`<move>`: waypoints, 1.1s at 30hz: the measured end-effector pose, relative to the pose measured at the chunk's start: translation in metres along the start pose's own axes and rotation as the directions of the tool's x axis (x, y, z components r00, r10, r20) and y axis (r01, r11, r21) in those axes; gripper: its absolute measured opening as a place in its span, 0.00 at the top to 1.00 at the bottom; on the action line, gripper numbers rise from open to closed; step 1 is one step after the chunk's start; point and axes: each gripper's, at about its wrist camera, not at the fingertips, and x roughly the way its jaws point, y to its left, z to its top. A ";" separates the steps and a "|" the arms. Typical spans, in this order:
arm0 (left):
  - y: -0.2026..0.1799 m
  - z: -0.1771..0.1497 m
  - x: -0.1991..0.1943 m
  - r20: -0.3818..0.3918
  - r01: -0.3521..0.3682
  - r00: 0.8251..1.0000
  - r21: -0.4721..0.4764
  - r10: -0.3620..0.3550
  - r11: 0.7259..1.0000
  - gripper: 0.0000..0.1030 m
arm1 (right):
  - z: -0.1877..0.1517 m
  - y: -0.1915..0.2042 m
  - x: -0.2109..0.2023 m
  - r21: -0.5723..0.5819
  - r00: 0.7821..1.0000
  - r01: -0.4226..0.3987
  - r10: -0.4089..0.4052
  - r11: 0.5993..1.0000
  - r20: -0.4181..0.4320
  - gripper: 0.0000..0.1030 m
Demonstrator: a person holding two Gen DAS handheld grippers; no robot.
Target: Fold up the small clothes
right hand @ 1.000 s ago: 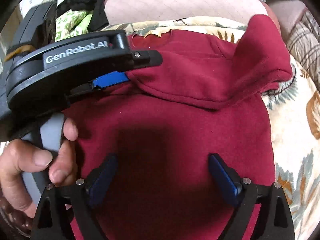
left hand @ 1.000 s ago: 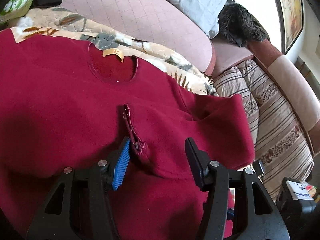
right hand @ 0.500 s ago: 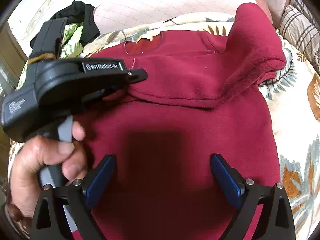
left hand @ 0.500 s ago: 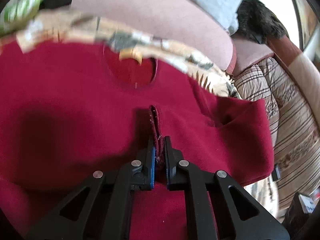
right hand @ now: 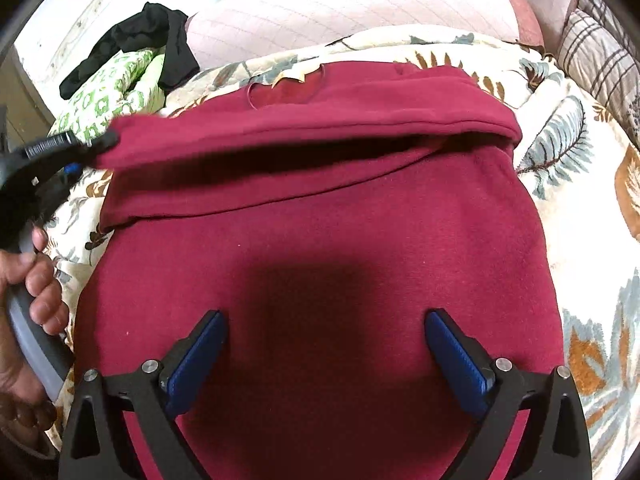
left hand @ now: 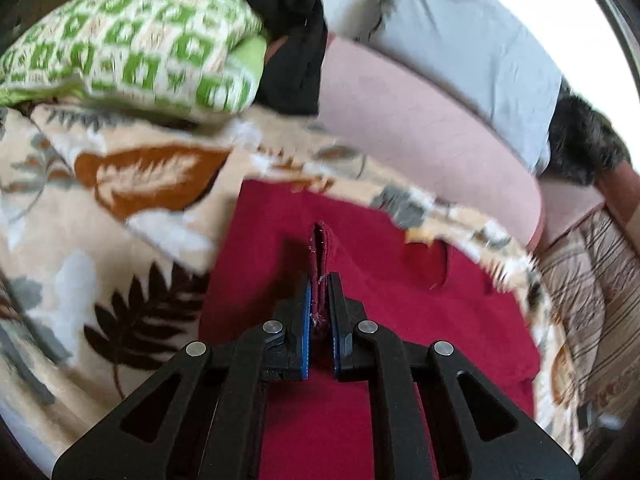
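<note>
A dark red fleece top (right hand: 320,240) lies on a leaf-patterned blanket (right hand: 580,184), neck hole (right hand: 284,90) at the far side. Its sleeve (right hand: 300,136) stretches across the chest toward the left. My left gripper (left hand: 319,300) is shut on the sleeve's cuff (left hand: 320,248); in the right wrist view that gripper (right hand: 86,146) sits at the left edge, held by a hand (right hand: 36,280). My right gripper (right hand: 324,336) hovers wide open over the top's lower body with nothing between its fingers.
A green-and-white patterned cushion (left hand: 132,44) and a black garment (left hand: 292,40) lie at the far left. A pink rounded cushion (left hand: 420,128), a grey pillow (left hand: 472,52) and a dark furry thing (left hand: 584,148) sit behind. A striped cushion (left hand: 592,288) is at the right.
My left gripper closed on the cuff, then pulled it left across the top, drawing the sleeve out along the chest. The right gripper stayed in place, open.
</note>
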 end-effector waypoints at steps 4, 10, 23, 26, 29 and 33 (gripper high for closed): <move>0.007 -0.016 0.017 -0.109 -0.011 0.994 -0.028 0.007 1.000 0.84 | 0.000 -0.001 -0.001 -0.005 1.000 -0.002 0.002 1.000 -0.002 0.03; 0.018 -0.015 -0.028 0.004 -0.094 0.995 -0.128 0.095 0.987 0.68 | 0.002 -0.006 -0.009 0.017 1.000 -0.025 0.024 1.000 0.006 0.11; -0.003 -0.023 0.024 -0.031 -0.118 0.993 -0.050 0.117 0.992 0.65 | 0.087 -0.082 0.015 0.011 0.991 -0.002 0.001 1.000 0.136 0.79; 0.001 -0.018 0.020 -0.029 -0.101 0.995 -0.071 0.099 0.992 0.67 | 0.085 -0.093 0.028 0.002 0.994 -0.007 0.007 1.000 0.113 0.80; 0.003 -0.005 0.004 0.037 -0.087 0.995 -0.098 0.091 0.991 0.67 | 0.085 -0.088 0.027 0.012 0.994 0.020 -0.021 1.000 0.106 0.78; 0.004 0.035 0.024 0.048 -0.156 0.986 -0.040 0.158 0.987 0.67 | 0.096 -0.085 0.016 0.032 0.994 0.013 -0.016 0.999 0.109 0.76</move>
